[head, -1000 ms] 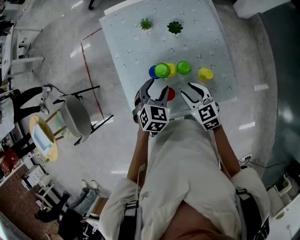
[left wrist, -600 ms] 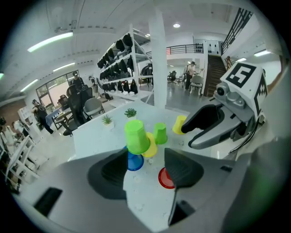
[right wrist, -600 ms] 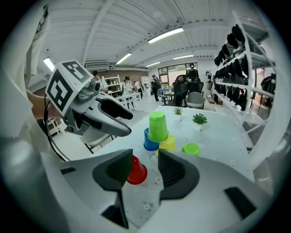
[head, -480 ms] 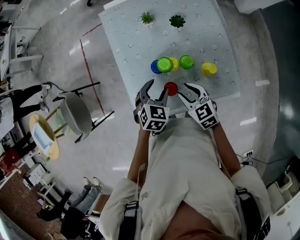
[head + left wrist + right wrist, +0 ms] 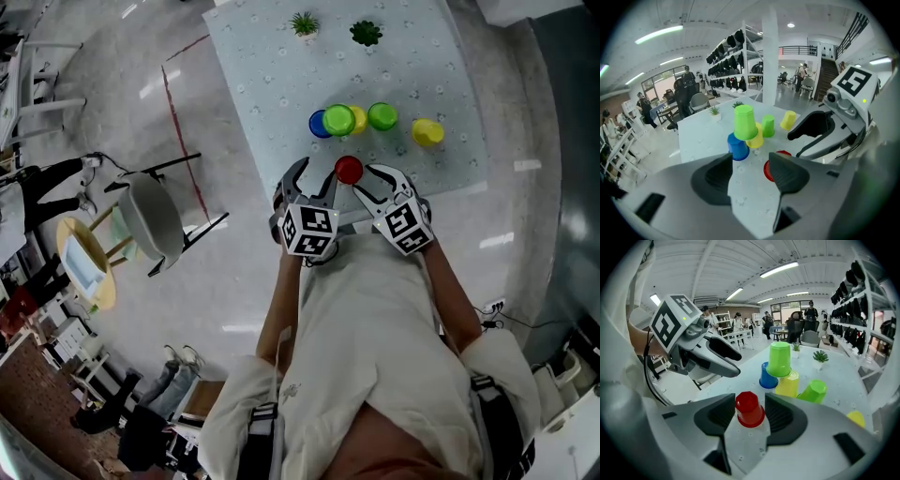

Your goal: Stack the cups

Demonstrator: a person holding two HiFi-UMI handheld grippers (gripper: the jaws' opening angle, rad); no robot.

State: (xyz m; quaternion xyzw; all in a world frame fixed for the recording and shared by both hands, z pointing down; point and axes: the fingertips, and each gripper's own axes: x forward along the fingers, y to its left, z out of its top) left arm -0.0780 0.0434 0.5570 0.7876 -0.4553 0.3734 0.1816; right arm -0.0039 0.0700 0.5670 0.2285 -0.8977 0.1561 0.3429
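- Near the lower edge of the table [image 5: 262, 75] in the head view, a red cup [image 5: 749, 409] stands upside down, just off both grippers' tips.
- The right gripper [image 5: 750, 405] has its jaws narrowly apart, having just been opening. In its own view the red cup sits between them, close to both pads but not visibly squeezed.
- The left gripper [image 5: 750, 159] is spread wide, having just closed a little, with only bare tabletop between its jaws. The red cup shows past its right jaw.
- Above the red cup in the head view is a tight cluster: a blue cup [image 5: 767, 377], and a lime-green cup [image 5: 779, 358] upside down on a yellow cup [image 5: 788, 384].
- Right of the cluster stands a second green cup [image 5: 382, 116], and further right a second yellow cup [image 5: 427, 132].
- Two potted plants [image 5: 305, 23] sit at the table's top edge.
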